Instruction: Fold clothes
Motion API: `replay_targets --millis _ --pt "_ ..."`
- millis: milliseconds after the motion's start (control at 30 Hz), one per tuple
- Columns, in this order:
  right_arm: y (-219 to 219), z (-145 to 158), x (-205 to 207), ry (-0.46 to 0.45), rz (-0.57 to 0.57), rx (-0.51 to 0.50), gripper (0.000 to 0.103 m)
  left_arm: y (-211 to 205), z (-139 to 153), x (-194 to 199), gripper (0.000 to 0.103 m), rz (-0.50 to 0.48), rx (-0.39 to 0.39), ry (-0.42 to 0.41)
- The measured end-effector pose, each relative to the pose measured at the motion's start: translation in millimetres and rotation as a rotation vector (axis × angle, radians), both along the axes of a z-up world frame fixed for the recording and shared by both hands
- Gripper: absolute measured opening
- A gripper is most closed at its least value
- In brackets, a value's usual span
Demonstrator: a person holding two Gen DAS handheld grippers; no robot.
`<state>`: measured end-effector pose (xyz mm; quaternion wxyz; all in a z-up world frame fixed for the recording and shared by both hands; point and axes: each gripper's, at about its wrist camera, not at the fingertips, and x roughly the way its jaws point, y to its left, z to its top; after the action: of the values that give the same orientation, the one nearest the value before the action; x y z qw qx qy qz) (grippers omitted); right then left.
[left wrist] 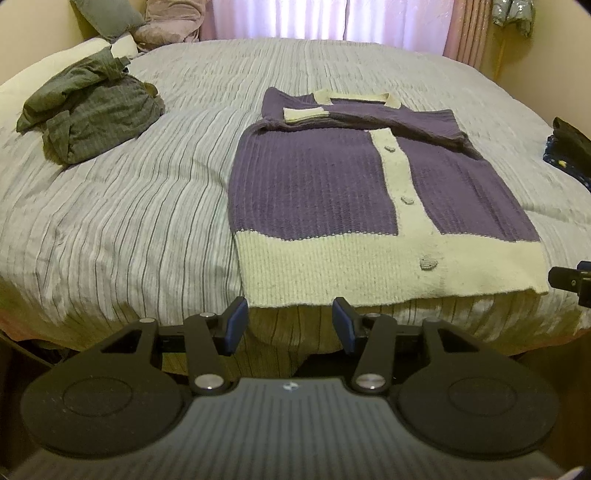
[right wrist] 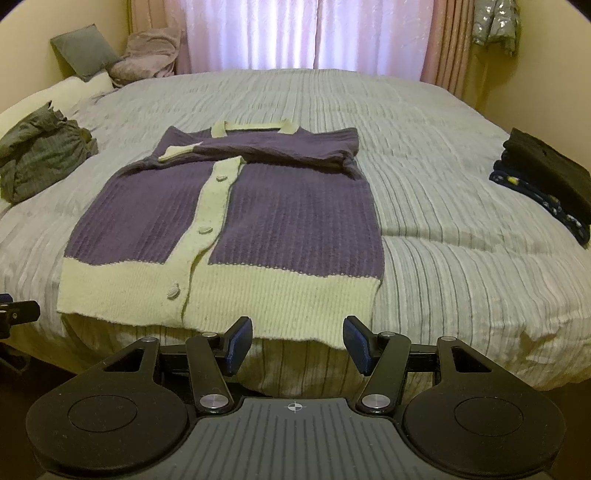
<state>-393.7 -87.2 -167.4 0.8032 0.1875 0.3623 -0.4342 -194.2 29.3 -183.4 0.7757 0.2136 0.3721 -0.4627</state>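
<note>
Both grippers, the left gripper (left wrist: 290, 325) and the right gripper (right wrist: 297, 343), hung open and held nothing. Just ahead of their fingers lay the cream hem of the purple cardigan (left wrist: 325, 184) on the bed (left wrist: 129, 221). Its sleeves were folded across. The body still needed folding. A crumpled green garment (left wrist: 92, 114) waited farther off.

Home bedroom: bed (right wrist: 443, 155), curtained window (right wrist: 295, 33).

A purple and cream cardigan (right wrist: 229, 225) lies flat on the striped bedspread (right wrist: 443, 258), sleeves folded across its chest. The right gripper (right wrist: 297, 341) hovers just off the cardigan's cream hem, jaws apart and empty. Left of the cardigan sits a crumpled grey garment (right wrist: 40, 162); well to its right, a dark folded stack (right wrist: 546, 177).
</note>
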Motion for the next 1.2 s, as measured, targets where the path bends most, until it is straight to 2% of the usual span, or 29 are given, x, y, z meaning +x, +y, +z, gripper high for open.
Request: replay_targets --millis 267,467,600,700,767,1000,1200 --pt "-19.3 -13.0 9.7 0.031 -0.002 0.034 0.058 -12.1 -12.7 20.1 0.046 0.026 0.013 0.016" --pt "-43.3 -15.1 -3.1 0.01 -0.037 0.033 0.058 -14.5 -8.4 45.9 0.048 0.038 -0.052 0.026" --pt "-70.6 -14.7 -34.6 -0.119 -0.098 0.035 0.058 -12.6 -7.8 71.9 0.051 0.052 -0.129 0.084" --pt "-94.1 -25.8 -64.1 -0.257 -0.166 0.126 0.058 -11.0 -14.6 91.7 0.05 0.073 -0.169 0.142" --pt "-104.9 -36.1 -77.6 -0.317 -0.182 0.186 0.058 -11.8 -22.8 103.6 0.048 0.083 -0.177 0.188" --pt "-125.9 -58.2 -103.7 -0.467 -0.189 0.296 0.058 -15.9 -50.1 130.2 0.045 0.102 -0.224 0.353" --pt "-139.0 -66.9 -109.1 -0.566 -0.192 0.344 0.058 -23.9 -64.9 143.5 0.045 0.106 -0.274 0.419"
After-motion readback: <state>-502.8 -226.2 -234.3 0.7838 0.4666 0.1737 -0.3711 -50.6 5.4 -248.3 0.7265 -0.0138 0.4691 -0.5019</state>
